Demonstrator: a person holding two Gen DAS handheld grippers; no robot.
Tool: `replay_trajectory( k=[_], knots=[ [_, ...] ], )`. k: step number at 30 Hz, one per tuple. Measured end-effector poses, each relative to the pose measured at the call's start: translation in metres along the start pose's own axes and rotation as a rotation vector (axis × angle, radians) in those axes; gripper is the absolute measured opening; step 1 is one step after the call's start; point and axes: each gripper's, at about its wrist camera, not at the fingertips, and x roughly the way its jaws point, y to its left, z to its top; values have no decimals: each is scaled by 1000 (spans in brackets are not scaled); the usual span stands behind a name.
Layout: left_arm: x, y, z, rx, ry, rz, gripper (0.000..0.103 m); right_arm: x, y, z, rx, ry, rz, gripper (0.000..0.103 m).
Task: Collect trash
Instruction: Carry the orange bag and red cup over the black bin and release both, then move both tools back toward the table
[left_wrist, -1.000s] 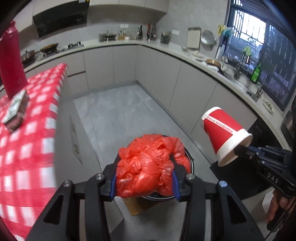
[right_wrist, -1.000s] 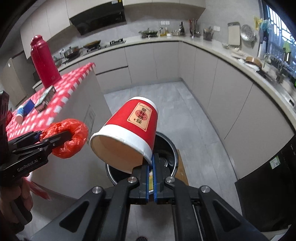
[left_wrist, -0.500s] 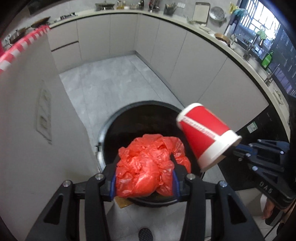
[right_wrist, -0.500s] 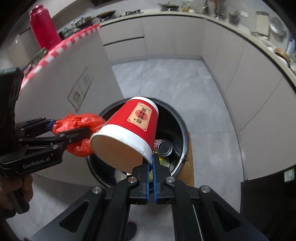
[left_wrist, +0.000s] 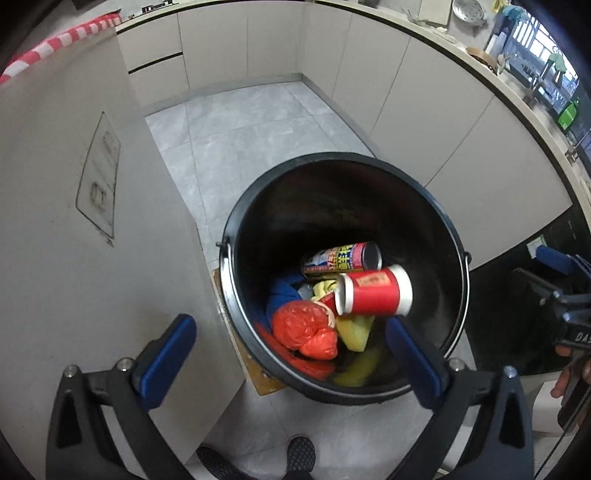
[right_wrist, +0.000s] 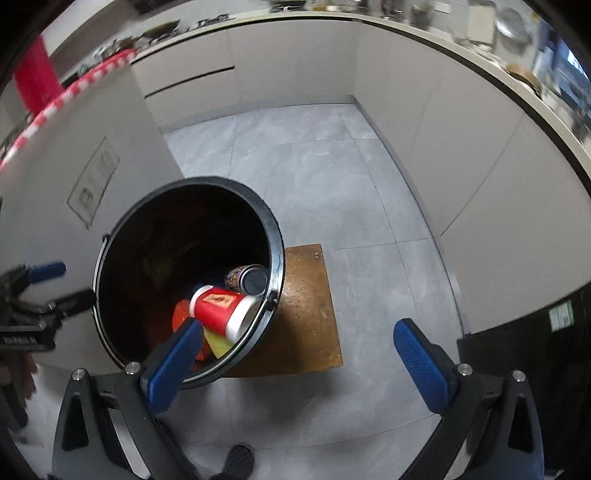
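Little lettering can be read, and all of it lies around the black bucket (left_wrist: 458, 236). To the bucket's right, the right gripper (left_wrist: 569, 295) carries white letters "DAS" on its body, cut off at the picture's edge. Inside the bucket, the can (left_wrist: 341, 258) has a yellow and pink label and the red paper cup (left_wrist: 373, 291) a gold label, but neither print can be made out.
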Motion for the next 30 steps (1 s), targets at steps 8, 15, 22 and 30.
replay_trajectory(
  k=[8, 15, 22, 30],
  knots=[
    [-53, -3, 9, 2, -110, -11, 103, -42, 2, -8, 73, -72, -2, 103],
    [-77, 1, 20, 12, -157, -21, 103, -70, 4, -13, 100, -108, -8, 103],
    [-108, 2, 15, 22, -213, -48, 103, -108, 18, -11, 97, -160, -19, 103],
    [-165, 30, 13, 11, -295, -38, 103, -169, 52, 1, 77, -281, 5, 103]
  ],
)
